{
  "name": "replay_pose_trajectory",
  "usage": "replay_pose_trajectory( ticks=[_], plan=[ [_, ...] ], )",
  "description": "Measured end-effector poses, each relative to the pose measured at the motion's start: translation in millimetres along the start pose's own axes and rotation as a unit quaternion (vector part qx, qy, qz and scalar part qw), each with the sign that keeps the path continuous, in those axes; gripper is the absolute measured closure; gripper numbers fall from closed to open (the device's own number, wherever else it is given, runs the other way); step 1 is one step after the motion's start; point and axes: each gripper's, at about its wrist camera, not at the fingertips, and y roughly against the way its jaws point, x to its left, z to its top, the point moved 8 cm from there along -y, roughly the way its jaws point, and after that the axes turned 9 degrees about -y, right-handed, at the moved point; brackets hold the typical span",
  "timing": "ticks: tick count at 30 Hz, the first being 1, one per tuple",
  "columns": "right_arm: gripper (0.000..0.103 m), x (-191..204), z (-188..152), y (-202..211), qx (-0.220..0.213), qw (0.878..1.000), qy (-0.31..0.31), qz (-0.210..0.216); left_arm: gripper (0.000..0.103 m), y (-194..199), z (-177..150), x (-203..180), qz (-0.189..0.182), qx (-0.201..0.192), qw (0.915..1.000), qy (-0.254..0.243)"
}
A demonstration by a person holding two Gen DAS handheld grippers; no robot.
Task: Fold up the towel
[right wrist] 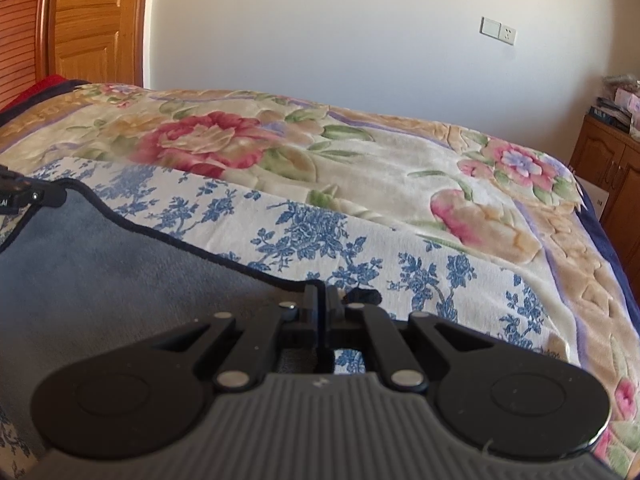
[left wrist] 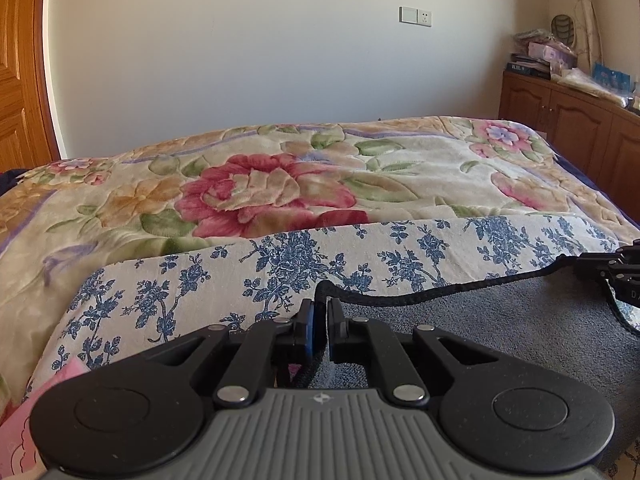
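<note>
The towel [left wrist: 500, 320] is grey with a dark stitched hem. It is held up off the bed by two corners of its top edge. My left gripper [left wrist: 320, 312] is shut on the towel's left corner. My right gripper [right wrist: 322, 300] is shut on the towel's right corner; the towel [right wrist: 120, 280] stretches away to the left of it. The right gripper also shows at the right edge of the left wrist view [left wrist: 616, 268]. The left gripper shows at the left edge of the right wrist view [right wrist: 24, 194]. The hem sags between them.
Below is a white cloth with blue flowers [left wrist: 280, 264], lying on a floral blanket [left wrist: 260, 188] over the bed. A wooden cabinet [left wrist: 560, 120] with piled items stands at the far right. A wooden door [right wrist: 92, 20] is at the far left.
</note>
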Motion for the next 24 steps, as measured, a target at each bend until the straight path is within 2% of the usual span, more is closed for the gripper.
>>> replay_pose_trajectory(
  ticks=[2, 4, 5, 6, 7, 9, 10, 18, 22, 24],
  plan=[
    [0.099, -0.7, -1.0, -0.4, 0.002, 1.000, -0.001, -0.001, 0.087, 0.3, -0.2, -0.7, 0.000, 0.000, 1.0000, -0.001],
    [0.098, -1.2, -0.8, 0.2, 0.002, 1.000, -0.002, -0.002, 0.070, 2.5, 1.0, -1.2, 0.001, -0.006, 1.0000, -0.002],
    [0.094, -1.7, -0.5, 1.1, 0.001, 1.000, -0.004, -0.003, 0.050, 3.6, 1.9, -1.5, 0.003, -0.009, 1.0000, -0.004],
    [0.086, -2.0, 0.1, 2.3, 0.000, 1.000, -0.006, -0.003, 0.040, 5.4, 2.9, -1.7, 0.005, -0.013, 0.9999, -0.004],
    [0.082, -2.7, 0.7, 3.5, -0.001, 1.000, -0.009, -0.003, 0.040, 7.4, 4.0, -2.0, 0.006, -0.018, 0.9998, -0.004],
    [0.060, -3.7, 1.9, 7.2, -0.003, 1.000, -0.015, -0.005, 0.040, 9.6, 4.8, -2.8, 0.002, -0.018, 0.9998, -0.001],
    [0.057, -4.2, 3.0, 9.7, -0.005, 1.000, -0.019, -0.005, 0.040, 11.2, 5.0, -3.2, 0.000, -0.018, 0.9998, 0.001],
    [0.046, 6.0, 13.4, 40.3, -0.020, 1.000, -0.020, 0.004, 0.018, 42.4, 18.1, -7.6, 0.012, -0.035, 0.9993, 0.000],
    [0.040, 10.6, 16.5, 57.8, -0.024, 1.000, -0.019, 0.007, 0.017, 58.0, 25.7, -12.0, 0.013, -0.040, 0.9991, -0.003],
    [0.032, 11.8, 17.5, 65.6, -0.025, 0.999, -0.022, 0.007, 0.015, 65.8, 29.3, -13.8, 0.014, -0.042, 0.9990, -0.005]
  ],
)
